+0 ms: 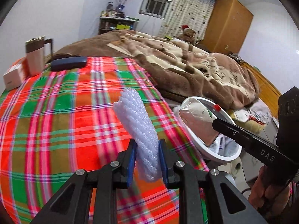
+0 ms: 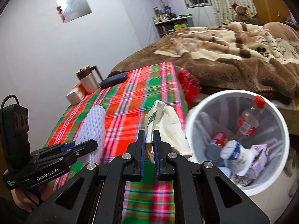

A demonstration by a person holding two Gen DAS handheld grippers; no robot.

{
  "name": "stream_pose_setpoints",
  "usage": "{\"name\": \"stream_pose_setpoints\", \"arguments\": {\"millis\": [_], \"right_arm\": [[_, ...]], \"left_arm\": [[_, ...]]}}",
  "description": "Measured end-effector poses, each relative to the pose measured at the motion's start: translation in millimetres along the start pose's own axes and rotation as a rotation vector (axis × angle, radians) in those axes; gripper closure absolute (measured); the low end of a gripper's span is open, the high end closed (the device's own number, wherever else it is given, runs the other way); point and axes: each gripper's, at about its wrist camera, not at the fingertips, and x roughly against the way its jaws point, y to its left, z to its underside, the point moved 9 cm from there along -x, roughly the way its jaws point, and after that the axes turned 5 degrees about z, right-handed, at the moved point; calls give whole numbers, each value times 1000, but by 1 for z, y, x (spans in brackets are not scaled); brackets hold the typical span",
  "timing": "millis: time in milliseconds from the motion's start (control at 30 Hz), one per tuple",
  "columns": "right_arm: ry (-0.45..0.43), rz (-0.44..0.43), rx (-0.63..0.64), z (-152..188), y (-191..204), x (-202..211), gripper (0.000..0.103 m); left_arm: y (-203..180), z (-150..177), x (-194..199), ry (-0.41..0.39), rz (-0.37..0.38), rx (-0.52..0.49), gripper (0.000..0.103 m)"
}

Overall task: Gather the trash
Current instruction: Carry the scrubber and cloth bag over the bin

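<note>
My left gripper (image 1: 146,146) is shut on a white foam net sleeve (image 1: 138,128) and holds it above the plaid tablecloth (image 1: 61,112). In the right wrist view the same foam sleeve (image 2: 92,128) shows at the left in the left gripper (image 2: 82,146). My right gripper (image 2: 149,136) is shut on a crumpled white paper bag (image 2: 168,127), just left of the white trash bin (image 2: 280,123). The bin holds a plastic bottle (image 2: 248,119) with a red cap, a red can and other rubbish. In the left wrist view the paper bag (image 1: 196,115) hangs before the bin (image 1: 224,155).
A mug (image 1: 36,56), a dark blue case (image 1: 69,63) and a small box (image 1: 13,78) stand at the table's far left. Behind the table lies a bed with a brown blanket (image 1: 177,61). A shelf and a wooden wardrobe (image 1: 229,24) line the far wall.
</note>
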Motion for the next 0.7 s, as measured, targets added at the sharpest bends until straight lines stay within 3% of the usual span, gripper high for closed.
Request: {"name": "stream_pose_setpoints", "arguments": {"millis": [300,700], "right_arm": [[-21,82,-99,1,-58,14,94],[-15,140,-172,8,-100,17,94]], "left_arm": [[-60,-7,-35,43,76,-104,79],[-110,-6,-76,101,151,-177,79]]}}
